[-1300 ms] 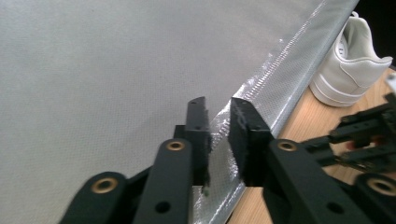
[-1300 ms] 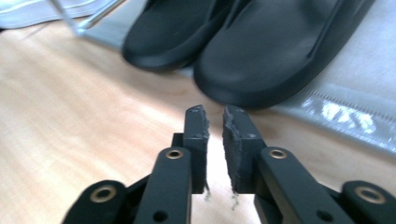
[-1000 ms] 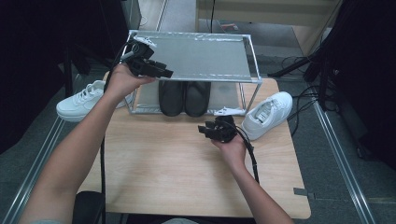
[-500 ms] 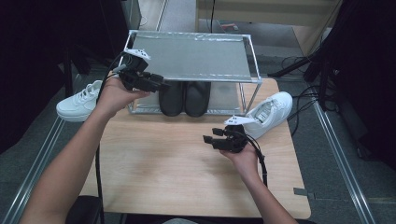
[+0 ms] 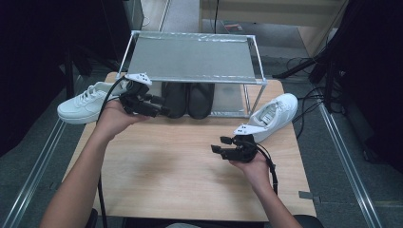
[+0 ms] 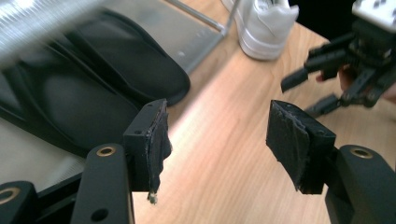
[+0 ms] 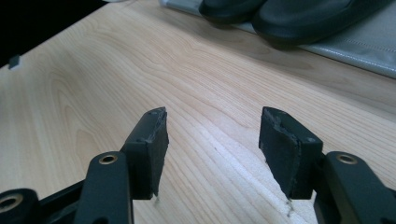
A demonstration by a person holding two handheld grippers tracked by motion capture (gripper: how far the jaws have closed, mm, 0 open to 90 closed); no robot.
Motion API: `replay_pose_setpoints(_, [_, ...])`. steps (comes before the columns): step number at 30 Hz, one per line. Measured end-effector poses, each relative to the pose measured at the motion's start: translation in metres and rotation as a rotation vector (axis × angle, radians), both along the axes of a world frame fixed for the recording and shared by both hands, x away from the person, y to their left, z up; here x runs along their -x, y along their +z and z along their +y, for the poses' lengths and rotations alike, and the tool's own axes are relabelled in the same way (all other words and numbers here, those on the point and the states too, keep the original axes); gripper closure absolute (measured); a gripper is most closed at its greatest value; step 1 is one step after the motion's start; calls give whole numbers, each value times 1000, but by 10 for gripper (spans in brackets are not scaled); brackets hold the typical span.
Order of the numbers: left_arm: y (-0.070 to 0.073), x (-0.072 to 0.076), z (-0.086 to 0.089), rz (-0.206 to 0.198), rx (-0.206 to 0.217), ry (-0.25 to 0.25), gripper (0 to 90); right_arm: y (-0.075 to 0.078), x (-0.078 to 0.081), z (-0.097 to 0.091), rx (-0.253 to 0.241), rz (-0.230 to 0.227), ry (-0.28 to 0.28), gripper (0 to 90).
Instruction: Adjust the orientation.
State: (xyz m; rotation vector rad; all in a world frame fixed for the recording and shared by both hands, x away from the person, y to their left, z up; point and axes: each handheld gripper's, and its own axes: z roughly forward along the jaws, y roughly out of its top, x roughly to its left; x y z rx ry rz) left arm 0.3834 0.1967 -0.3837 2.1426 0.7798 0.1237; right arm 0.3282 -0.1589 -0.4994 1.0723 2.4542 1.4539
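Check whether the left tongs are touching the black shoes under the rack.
Apart. In the left gripper view the left tongs stand open and empty over bare table, with the black shoes lying beyond the pads.

a rack (image 5: 190, 59) stands at the tabletop's (image 5: 161, 175) far edge, with a pair of slippers (image 5: 187, 99) side by side under its shelf. one sneaker (image 5: 85, 102) lies left of the rack, another (image 5: 273, 114) right of it. my left gripper (image 5: 159, 108) hangs before the slippers, my right gripper (image 5: 221, 145) just beside the right sneaker.

The table (image 5: 166, 166) was pale matt wood; the rack (image 5: 190, 59) was dull grey metal; black slippers (image 5: 187, 97) looked smooth rubber, gripper pads (image 7: 154, 140) rough, frayed.
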Motion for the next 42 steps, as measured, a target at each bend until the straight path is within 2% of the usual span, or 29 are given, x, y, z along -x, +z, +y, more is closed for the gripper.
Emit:
replay_pose_setpoints(4, [-14,5,1,27,20,1,387,3,0,-4,-15,-2,-7,432])
replay_pose_setpoints(7, [-22,8,4,29,36,4,384,2,-4,-5,-1,3,-15,435])
replay_pose_setpoints(9, [-24,8,6,37,28,14,384,2,-6,-5,-8,5,-19,437])
replay_pose_setpoints(10, [-25,8,7,34,19,14,382,2,-8,-6,-9,2,-18,437])
replay_pose_setpoints(17, [-31,10,21,29,43,36,378,5,-12,-12,-28,-11,-31,437])
replay_pose_setpoints(23, [-36,11,35,32,44,72,379,6,-14,-17,-35,0,-50,437])
replay_pose_setpoints(26, [-38,11,43,31,45,89,380,5,-14,-15,-30,-3,-43,437])
replay_pose_setpoints(29, [-40,12,51,30,33,111,383,4,-14,-13,-1,-13,-36,437])
replay_pose_setpoints(42, [-46,19,86,19,32,196,394,4,-17,-7,-8,-2,-15,440])
